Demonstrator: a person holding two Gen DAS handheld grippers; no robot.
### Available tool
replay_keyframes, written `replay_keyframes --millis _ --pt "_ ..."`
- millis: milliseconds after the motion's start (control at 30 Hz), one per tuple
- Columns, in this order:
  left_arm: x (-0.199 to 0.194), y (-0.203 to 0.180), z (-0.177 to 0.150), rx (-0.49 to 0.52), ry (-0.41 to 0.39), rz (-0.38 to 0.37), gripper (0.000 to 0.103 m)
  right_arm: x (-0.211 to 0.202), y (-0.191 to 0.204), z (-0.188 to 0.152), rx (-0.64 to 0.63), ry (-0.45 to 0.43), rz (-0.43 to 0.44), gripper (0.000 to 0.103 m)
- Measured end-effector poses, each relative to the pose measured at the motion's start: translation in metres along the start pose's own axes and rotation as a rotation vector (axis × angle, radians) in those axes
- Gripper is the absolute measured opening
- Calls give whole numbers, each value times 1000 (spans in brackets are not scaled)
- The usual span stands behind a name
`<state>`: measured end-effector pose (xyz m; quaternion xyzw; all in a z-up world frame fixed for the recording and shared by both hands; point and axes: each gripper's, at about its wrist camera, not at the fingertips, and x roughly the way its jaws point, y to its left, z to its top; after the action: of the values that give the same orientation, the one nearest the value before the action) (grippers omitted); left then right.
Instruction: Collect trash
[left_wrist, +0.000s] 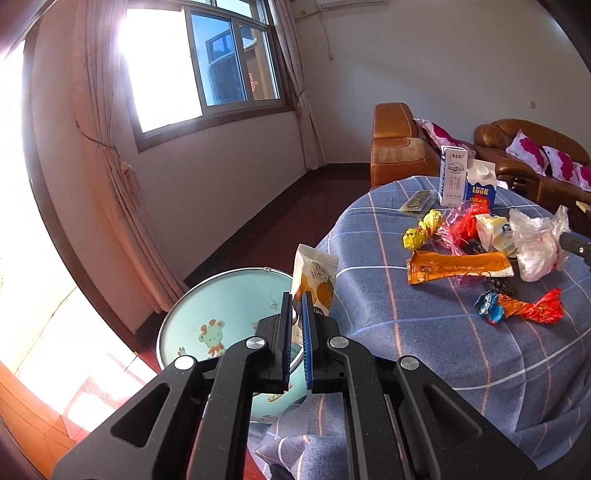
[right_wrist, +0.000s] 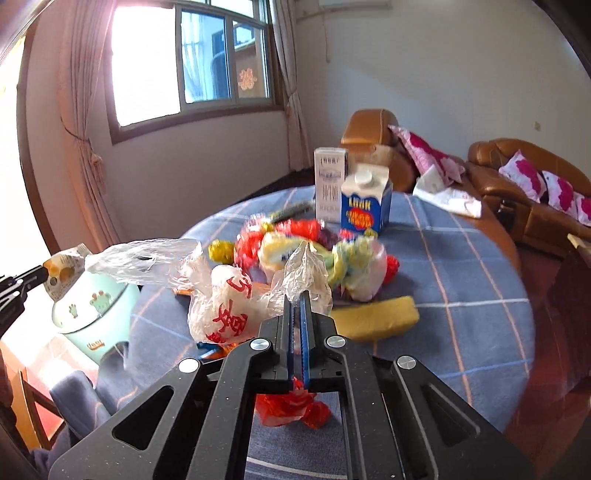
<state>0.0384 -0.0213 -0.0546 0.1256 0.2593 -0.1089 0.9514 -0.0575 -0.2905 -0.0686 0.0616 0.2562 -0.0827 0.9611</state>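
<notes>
Left of the table (left_wrist: 443, 332), above the mint bin (left_wrist: 221, 306), a snack pouch (left_wrist: 314, 277) is pinched by the left gripper (left_wrist: 296, 295). Over the table's near edge, a clear plastic bag (right_wrist: 229, 299) is clamped by the right gripper (right_wrist: 297, 295).

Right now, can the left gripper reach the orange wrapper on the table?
Probably not yet: the left gripper is shut on the snack packet over the bin. The orange wrapper itself lies uncovered.
</notes>
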Motion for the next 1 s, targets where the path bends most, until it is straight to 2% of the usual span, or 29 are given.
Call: replay_keyframes --millis 300,500,700,1000 --pt "9 32 5 -21 8 88 5 -13 14 31 -21 -85 2 4" --pt "25 59 1 -3 44 157 5 3 39 53 -69 -104 26 4" --pt "43 85 -7 -8 84 224 5 36 86 67 -150 -98 85 4" --pt "60 115 -18 -18 130 307 5 81 160 66 -261 -71 175 4"
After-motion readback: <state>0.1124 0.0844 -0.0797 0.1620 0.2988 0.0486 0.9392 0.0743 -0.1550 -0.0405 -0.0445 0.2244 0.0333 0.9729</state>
